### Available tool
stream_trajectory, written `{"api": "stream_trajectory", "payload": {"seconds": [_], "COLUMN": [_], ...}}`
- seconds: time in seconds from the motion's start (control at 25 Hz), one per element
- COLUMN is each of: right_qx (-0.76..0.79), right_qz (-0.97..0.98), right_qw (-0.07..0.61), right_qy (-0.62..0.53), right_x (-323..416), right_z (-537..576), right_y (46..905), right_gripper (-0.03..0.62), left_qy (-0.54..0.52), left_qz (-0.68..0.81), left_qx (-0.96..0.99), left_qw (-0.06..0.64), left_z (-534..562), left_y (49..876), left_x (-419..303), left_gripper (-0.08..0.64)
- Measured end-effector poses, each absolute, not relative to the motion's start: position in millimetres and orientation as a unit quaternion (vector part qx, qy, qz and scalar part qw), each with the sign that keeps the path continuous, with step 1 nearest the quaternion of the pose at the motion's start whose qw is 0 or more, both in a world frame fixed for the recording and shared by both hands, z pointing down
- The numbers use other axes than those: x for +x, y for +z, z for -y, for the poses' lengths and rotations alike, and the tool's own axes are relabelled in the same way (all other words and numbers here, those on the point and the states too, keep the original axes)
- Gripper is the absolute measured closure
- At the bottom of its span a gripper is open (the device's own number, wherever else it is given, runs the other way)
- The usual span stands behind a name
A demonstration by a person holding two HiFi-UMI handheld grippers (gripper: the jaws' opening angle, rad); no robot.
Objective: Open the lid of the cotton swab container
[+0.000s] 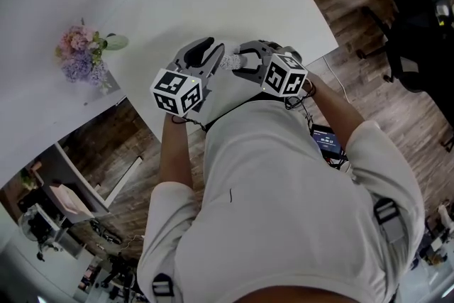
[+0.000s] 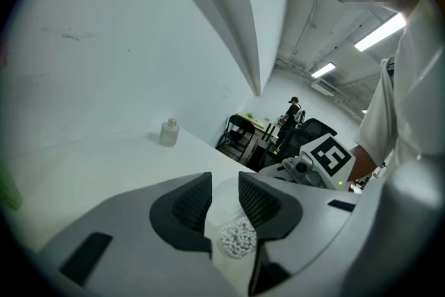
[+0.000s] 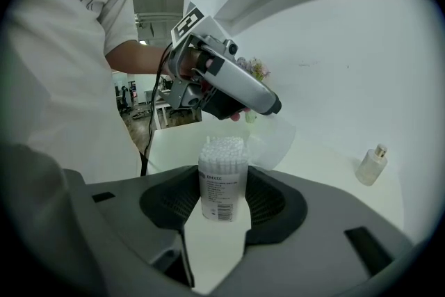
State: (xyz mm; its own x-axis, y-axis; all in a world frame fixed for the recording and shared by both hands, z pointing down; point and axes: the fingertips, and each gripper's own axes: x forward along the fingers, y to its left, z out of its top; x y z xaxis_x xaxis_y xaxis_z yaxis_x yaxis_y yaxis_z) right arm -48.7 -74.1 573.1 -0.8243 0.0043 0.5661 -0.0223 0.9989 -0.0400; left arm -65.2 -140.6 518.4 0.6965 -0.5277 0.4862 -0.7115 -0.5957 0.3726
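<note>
The right gripper (image 3: 222, 199) clamps the cotton swab container (image 3: 222, 181) upright, swab tips pointing up. The left gripper (image 2: 224, 204) pinches its flipped-open lid (image 3: 275, 140).

Pink-lilac flowers (image 1: 79, 57) on white table (image 1: 184, 3) (clear container (image 3: 222, 184), translucent lid (image 3: 274, 142)).

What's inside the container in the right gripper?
Cotton swabs, packed upright, their white tips showing at the open top of the container; the lid is held aside. Lower down, the label and the right gripper cover them.
</note>
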Motion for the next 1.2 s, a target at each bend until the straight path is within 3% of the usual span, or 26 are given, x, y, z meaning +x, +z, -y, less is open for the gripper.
{"api": "stream_trajectory", "payload": {"seconds": [0.36,0.64,1.2], "right_qx": [0.055,0.191,0.235], "right_qz": [0.953,0.933,0.920], "right_qw": [0.294,0.267,0.279], "right_qy": [0.057,0.150,0.144], "right_x": [-37,-10,-42], "right_z": [84,130,180], "right_y": [583,587,613], "right_gripper": [0.400,0.400,0.400], "left_qy": [0.169,0.154,0.206], "left_qz": [0.360,0.431,0.542], "left_qx": [0.870,0.843,0.749], "left_qw": [0.291,0.283,0.320], "left_z": [151,148,86], "left_y": [530,535,603], "left_x": [-56,-89,-146], "left_gripper": [0.411,0.405,0.502]}}
